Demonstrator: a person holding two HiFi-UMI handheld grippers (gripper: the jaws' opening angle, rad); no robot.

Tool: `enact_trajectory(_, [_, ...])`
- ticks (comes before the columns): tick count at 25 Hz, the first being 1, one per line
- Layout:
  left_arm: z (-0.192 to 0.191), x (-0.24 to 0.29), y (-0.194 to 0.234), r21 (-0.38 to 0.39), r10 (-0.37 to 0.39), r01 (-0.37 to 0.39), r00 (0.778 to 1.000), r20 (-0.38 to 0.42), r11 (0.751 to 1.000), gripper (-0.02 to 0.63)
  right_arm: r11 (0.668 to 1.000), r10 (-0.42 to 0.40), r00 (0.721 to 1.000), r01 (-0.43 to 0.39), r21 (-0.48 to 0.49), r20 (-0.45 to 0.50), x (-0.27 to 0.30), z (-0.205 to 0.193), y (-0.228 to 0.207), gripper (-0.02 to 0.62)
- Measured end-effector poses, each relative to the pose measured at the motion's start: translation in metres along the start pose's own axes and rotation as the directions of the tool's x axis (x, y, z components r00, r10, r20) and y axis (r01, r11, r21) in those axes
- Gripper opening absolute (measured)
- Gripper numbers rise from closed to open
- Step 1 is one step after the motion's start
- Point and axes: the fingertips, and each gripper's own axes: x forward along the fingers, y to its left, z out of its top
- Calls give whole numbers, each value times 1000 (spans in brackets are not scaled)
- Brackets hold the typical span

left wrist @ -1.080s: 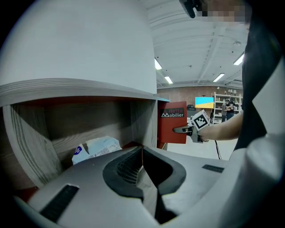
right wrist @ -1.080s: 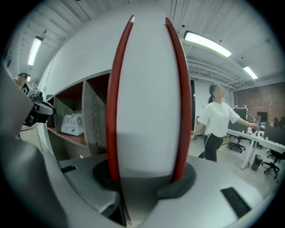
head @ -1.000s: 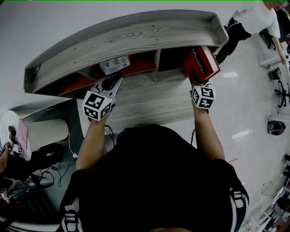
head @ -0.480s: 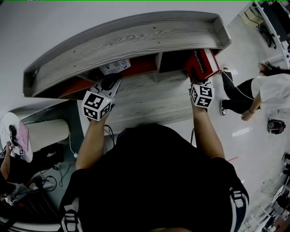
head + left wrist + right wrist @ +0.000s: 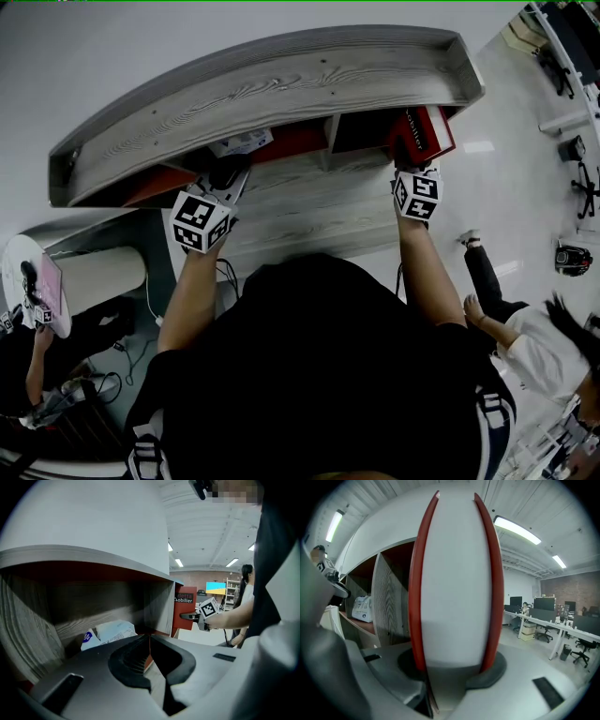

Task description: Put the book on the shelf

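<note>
A red book [image 5: 424, 134] stands upright at the right end of the grey wooden shelf [image 5: 281, 84], at the mouth of its right compartment. My right gripper [image 5: 410, 161] is shut on it. In the right gripper view the book's [image 5: 457, 573] white page edge faces me between two red covers, clamped low down by my right gripper [image 5: 452, 666]. My left gripper [image 5: 239, 169] is shut on nothing at the mouth of the left compartment. The left gripper view has my left gripper [image 5: 150, 641] with its pads meeting, and the book [image 5: 184, 611] off to the right.
A white package [image 5: 110, 632] lies inside the left compartment, behind my left gripper. A wooden divider [image 5: 389, 602] separates the compartments. A person [image 5: 525, 352] walks by at the lower right. A round white table [image 5: 94, 272] stands at the left. Office desks [image 5: 543, 620] fill the room beyond.
Both grippers and the book have stayed where they were. A passer-by has walked from the far right of the shelf round to the near right.
</note>
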Motion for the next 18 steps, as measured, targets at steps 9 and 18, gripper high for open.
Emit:
enact_trajectory(9, [-3, 2, 1, 0, -15, 15, 1000, -10, 1000, 21, 1000, -10, 1000, 10, -2, -2, 12, 2, 1, 175])
enact_trajectory(18, [-3, 5, -2, -9, -35, 35, 999, -10, 999, 21, 1000, -22, 1000, 22, -4, -11, 20, 4, 3, 175])
